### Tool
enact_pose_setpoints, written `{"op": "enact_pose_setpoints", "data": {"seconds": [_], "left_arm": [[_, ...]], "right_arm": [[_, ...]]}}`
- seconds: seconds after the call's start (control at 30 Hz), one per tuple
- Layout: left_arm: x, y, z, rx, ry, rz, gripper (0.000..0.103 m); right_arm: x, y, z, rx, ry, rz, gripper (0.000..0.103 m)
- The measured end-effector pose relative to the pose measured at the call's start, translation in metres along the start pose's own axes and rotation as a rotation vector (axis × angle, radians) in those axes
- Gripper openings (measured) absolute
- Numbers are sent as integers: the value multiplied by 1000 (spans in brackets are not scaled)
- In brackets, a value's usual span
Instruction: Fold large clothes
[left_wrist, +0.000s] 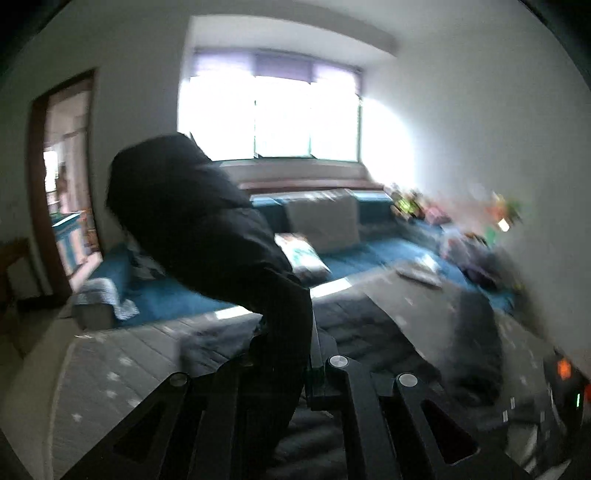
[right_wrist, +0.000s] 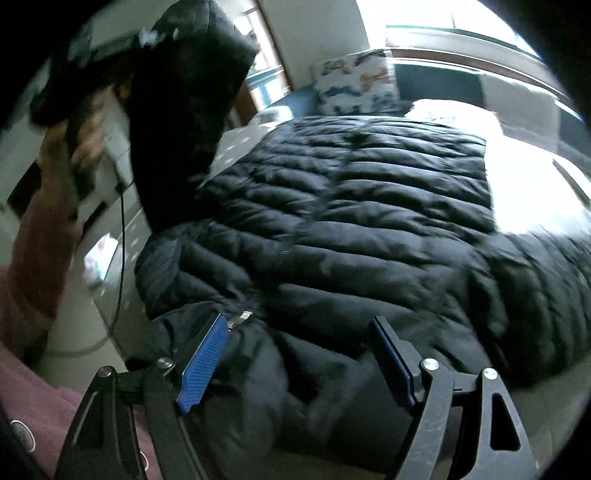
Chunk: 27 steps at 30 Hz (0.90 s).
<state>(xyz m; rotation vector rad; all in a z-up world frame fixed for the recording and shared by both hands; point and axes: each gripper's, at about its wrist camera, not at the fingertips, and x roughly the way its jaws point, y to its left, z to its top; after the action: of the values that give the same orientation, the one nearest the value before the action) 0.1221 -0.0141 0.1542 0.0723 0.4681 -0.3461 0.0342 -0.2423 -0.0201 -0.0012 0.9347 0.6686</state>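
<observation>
My left hand-held gripper is clamped on the black puffer jacket's sleeve, lifted to fold it over the jacket spread on the bed, while my right hand-held gripper hovers wide open above the hem, gripping nothing.

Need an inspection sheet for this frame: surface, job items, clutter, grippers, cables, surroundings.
Surface: grey mattress with small white marks, partly covered.
Job's things: black quilted puffer jacket lying spread on the mattress; its black sleeve is lifted.
Clutter: patterned pillow at the far end; colourful blurred items along the wall.
Grippers: left gripper jaws shut on the sleeve; right gripper jaws open above the jacket's near edge, blue pads clear.
Cables: thin black cable hanging beside the mattress.
Surroundings: teal sofa, bright window, open doorway. Left view is blurred.
</observation>
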Motion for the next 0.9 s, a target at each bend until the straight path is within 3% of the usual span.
{"op": "enact_pose_setpoints", "data": {"seconds": [0.1, 0.27, 0.4, 0.47, 0.53, 0.6, 0.7, 0.9], "left_arm": [[14, -60, -33, 28, 99, -65, 8], [51, -121, -106, 41, 282, -126, 9], [82, -155, -162, 65, 416, -118, 16], [79, -169, -180, 107, 416, -93, 24], [74, -174, -184, 103, 409, -122, 43], [56, -170, -175, 68, 380, -192, 79], [25, -158, -155, 65, 295, -226, 83], [-7, -87, -125, -56, 256, -165, 83]], "right_arm": [[-17, -21, -8, 67, -35, -38, 86], [-34, -52, -23, 184, -81, -75, 86], [-40, -64, -34, 230, -87, -102, 86], [-41, -65, -34, 229, -85, -113, 86], [-42, -63, -31, 218, -91, -128, 86], [-45, -61, -22, 205, -110, -133, 86], [-48, -54, -2, 168, -145, -126, 86], [-37, -53, 41, 95, -177, -116, 86]]}}
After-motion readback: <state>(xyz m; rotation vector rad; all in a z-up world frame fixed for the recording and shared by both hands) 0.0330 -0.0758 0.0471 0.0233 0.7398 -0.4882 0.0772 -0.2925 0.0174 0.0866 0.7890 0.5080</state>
